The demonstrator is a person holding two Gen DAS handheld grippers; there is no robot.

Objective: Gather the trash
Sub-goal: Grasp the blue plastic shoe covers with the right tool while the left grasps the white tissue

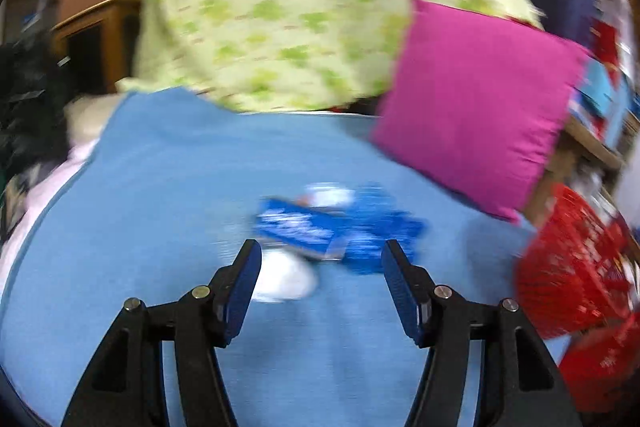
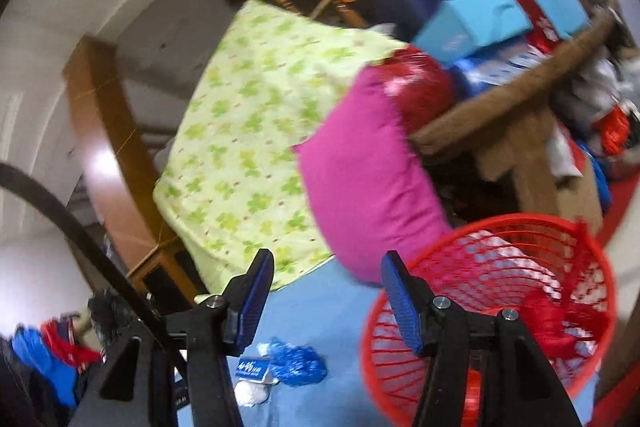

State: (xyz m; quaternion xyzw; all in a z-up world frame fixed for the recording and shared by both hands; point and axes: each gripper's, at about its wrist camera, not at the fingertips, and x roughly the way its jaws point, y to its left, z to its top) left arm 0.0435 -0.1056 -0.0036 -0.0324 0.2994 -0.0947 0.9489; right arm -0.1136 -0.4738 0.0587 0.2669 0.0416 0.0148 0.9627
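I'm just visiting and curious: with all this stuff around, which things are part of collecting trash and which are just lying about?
Part of the job:
- crumpled blue plastic wrapper
- flat blue printed packet
- white crumpled tissue wad
- red plastic mesh basket
- left gripper, open
- right gripper, open

Just lying about:
- magenta square cushion
- green-patterned quilt
- light blue bedsheet

Red basket beside pink cushion

Motion blur smears the blue wrappers on the blue sheet, their print unreadable. Beside them, the red basket runs off the frame's right edge; a white wad sits partly hidden behind a gripper finger.
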